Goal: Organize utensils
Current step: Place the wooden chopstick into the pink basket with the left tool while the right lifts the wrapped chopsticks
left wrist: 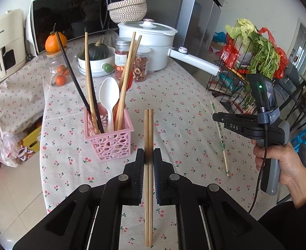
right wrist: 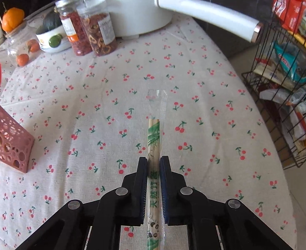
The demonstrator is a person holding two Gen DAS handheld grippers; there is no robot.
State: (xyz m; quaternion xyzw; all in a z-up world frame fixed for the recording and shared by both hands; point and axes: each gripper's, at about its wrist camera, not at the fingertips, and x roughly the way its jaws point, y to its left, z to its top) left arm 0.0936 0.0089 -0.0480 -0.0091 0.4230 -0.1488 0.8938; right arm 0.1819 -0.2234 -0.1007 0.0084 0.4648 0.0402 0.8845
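Left gripper (left wrist: 148,156) clamped on bare wooden chopstick pair (left wrist: 148,129), right of pink perforated plastic basket (left wrist: 109,141); right gripper (right wrist: 153,164) clamped on plastic-wrapped bamboo chopsticks (right wrist: 153,137).

The left tongs (left wrist: 148,153) are black with round silver screws; the right tongs (left wrist: 216,117) carry "DAS", a grey handle, a black cable; the person's sleeve (left wrist: 303,214) is dark.

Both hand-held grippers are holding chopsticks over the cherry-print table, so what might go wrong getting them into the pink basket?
1. The pink perforated plastic basket is already crowded with chopsticks and a white plastic spoon; a sideways push may tip it.
2. The left hand-held gripper pinches the bare wooden chopstick pair mid-length; the two sticks could pivot or split apart.
3. The right hand-held gripper grips plastic-wrapped bamboo chopsticks; the smooth-looking wrapper may slip.
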